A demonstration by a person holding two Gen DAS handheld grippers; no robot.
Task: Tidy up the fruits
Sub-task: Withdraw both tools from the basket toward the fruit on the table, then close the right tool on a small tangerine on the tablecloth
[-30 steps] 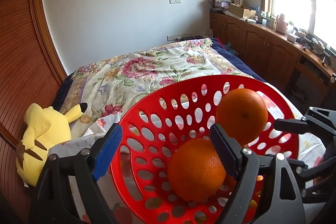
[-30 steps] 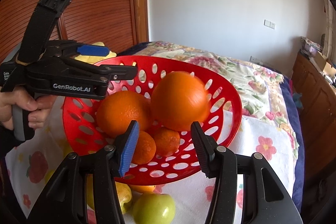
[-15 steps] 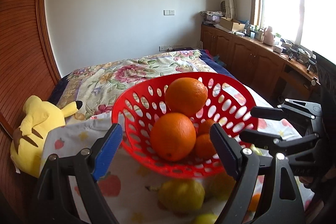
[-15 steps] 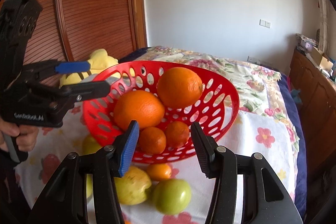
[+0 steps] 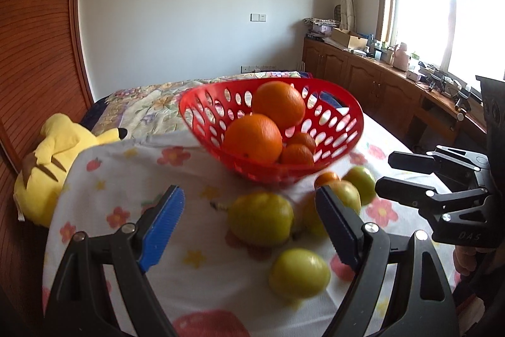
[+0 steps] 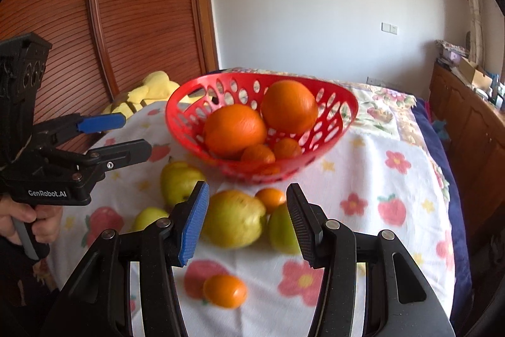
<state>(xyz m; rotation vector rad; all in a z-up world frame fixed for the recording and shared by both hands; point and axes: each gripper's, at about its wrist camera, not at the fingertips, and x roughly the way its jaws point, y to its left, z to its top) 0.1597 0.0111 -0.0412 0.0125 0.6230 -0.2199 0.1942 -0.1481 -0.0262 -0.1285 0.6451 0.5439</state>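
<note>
A red perforated basket [image 5: 334, 128] [image 6: 186, 116] stands on a flowered cloth and holds two large oranges [image 5: 252, 138] [image 6: 288, 106] and a few small ones. In front of it lie yellow-green pears [image 5: 260, 218] [image 6: 233, 218], green apples [image 5: 298, 272] [image 6: 282, 229] and small oranges [image 6: 224, 290]. My left gripper [image 5: 249, 225] is open and empty, over the near pear. My right gripper [image 6: 247, 221] is open and empty, over the loose fruit; it also shows at the right of the left wrist view [image 5: 410, 176].
A yellow plush toy [image 5: 53, 153] lies at the cloth's left edge on the bed. A wooden wardrobe [image 6: 63, 21] stands on the left. Low cabinets [image 5: 394, 93] run under the window on the right.
Both grippers have pulled back from the basket, so it looks smaller and farther. The loose pears, apples and small oranges in front of it have come into view.
</note>
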